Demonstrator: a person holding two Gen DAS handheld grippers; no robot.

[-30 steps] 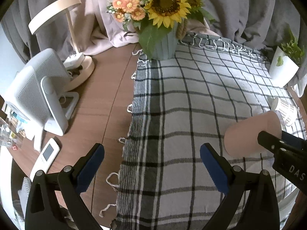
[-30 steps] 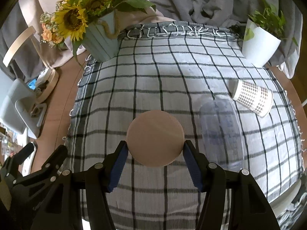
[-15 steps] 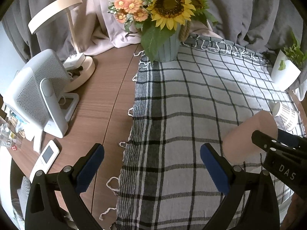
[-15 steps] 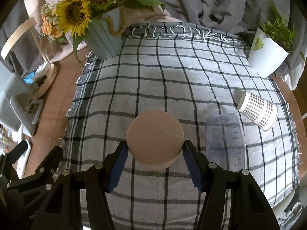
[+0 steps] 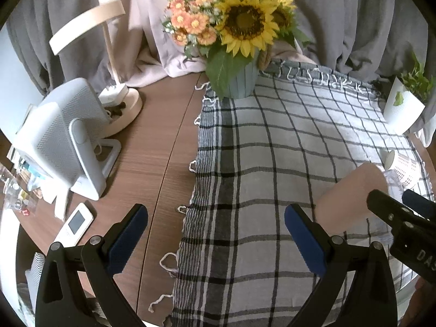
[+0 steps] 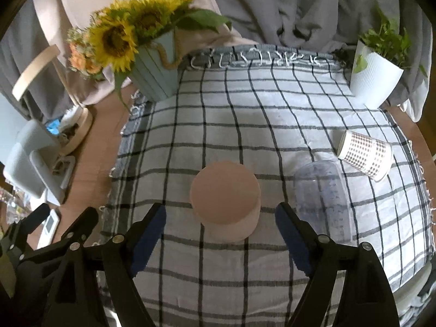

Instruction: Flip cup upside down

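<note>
A pink cup (image 6: 226, 199) stands upside down on the plaid cloth (image 6: 245, 125), its flat base facing up. My right gripper (image 6: 220, 233) is open, its blue pads apart on either side of the cup and not touching it. In the left wrist view the pink cup (image 5: 351, 199) shows at the right, beside the right gripper's black fingers (image 5: 392, 212). My left gripper (image 5: 215, 234) is open and empty, over the cloth's left edge.
A clear plastic cup (image 6: 324, 201) and a dotted paper cup (image 6: 365, 155) lie on their sides right of the pink cup. A sunflower pot (image 6: 155, 68), a white plant pot (image 6: 373, 81), a lamp (image 5: 120, 92), a white fan (image 5: 62, 139) and a remote (image 5: 75, 223) stand around.
My right gripper has opened and let go of the pink cup, which now stands upside down on the cloth. The left gripper has hardly moved.
</note>
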